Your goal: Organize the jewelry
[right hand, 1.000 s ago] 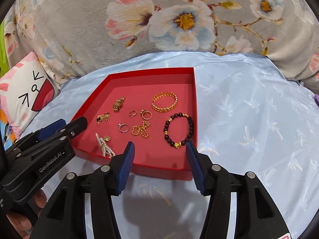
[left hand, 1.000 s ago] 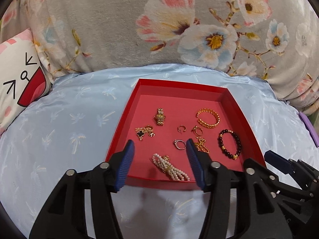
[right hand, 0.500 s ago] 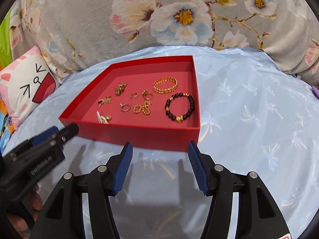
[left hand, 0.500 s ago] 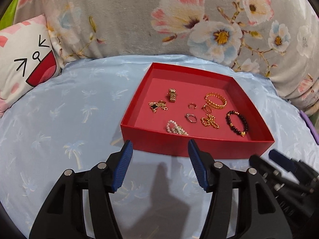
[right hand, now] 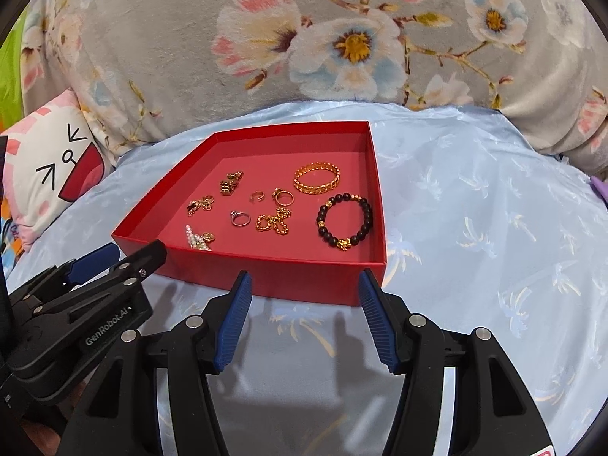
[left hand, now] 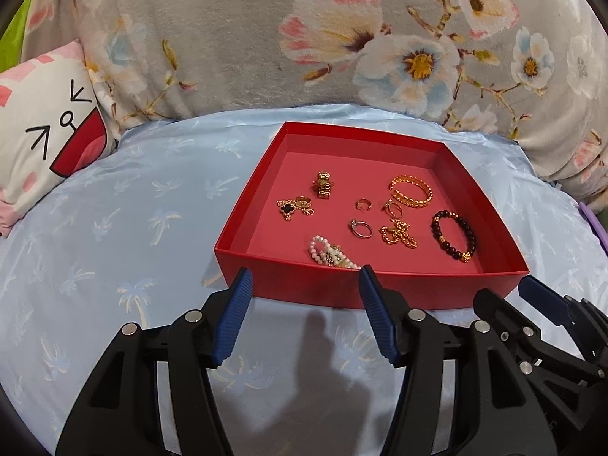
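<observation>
A red tray lies on a light blue cloth and holds loose jewelry. In it are a gold bangle, a black bead bracelet, a gold chain, a pearl bracelet, a silver ring, small gold rings and charms. My left gripper is open and empty just before the tray's near wall. My right gripper is open and empty, also before the near wall, to the right of the left one.
The blue cloth spreads around the tray. A grey floral cushion rises behind it. A white cartoon pillow lies at the far left. A purple edge shows at the far right.
Both grippers pulled back from above the tray to low in front of it, then edged closer to its near wall. Both stayed open. The jewelry has not moved.
</observation>
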Tool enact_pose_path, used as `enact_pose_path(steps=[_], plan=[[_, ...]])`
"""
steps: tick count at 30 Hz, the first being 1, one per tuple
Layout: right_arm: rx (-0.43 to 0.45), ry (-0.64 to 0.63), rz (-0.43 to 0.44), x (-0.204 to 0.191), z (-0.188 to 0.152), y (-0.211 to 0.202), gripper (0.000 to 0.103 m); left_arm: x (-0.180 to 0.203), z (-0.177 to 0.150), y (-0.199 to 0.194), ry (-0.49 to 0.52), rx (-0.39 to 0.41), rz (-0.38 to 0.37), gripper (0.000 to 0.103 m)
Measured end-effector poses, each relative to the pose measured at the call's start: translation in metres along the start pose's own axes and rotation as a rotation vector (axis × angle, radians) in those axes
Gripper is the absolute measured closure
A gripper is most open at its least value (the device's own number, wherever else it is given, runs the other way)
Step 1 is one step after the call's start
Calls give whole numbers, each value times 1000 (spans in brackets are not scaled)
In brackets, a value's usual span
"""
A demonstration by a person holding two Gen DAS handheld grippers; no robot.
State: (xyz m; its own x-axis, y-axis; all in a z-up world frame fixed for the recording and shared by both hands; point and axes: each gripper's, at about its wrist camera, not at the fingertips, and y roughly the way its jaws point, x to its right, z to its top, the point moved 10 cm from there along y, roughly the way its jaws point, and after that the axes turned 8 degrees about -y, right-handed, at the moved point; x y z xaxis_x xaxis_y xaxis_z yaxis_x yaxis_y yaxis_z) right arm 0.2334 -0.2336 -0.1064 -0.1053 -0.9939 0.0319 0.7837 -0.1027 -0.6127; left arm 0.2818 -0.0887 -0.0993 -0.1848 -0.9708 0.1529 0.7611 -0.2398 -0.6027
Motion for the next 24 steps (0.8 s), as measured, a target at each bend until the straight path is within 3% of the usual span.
enact_pose_path(steps=[24], plan=[[-9,10,1,2,2,4,45,8,7,0,53,39,59,43]])
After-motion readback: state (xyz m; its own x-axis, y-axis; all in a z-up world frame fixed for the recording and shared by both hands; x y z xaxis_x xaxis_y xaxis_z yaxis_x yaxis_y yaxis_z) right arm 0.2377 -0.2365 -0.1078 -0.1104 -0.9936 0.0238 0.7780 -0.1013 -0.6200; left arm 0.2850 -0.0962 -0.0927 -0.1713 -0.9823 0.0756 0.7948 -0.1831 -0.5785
